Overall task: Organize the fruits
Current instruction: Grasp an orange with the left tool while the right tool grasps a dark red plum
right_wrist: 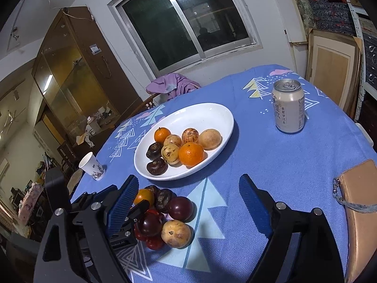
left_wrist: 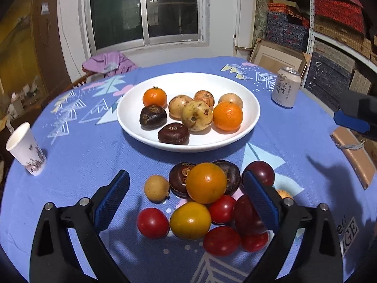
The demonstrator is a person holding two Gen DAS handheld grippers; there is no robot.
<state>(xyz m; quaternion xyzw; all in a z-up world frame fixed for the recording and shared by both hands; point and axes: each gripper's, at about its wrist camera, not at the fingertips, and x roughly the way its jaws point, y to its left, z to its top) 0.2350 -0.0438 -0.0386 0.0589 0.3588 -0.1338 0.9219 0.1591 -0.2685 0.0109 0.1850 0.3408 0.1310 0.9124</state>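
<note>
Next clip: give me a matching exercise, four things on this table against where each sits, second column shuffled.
Things:
1. paper cup
2. drink can
3. white plate
4. tan wallet

Places:
A. centre of the table, holding fruit
B. far right, upright
C. right edge, lying flat
D. left edge, upright

Pairs: 1-D, 2-B, 3-A, 4-C

Black tool arms, blue ribbed pads, silver screws.
</note>
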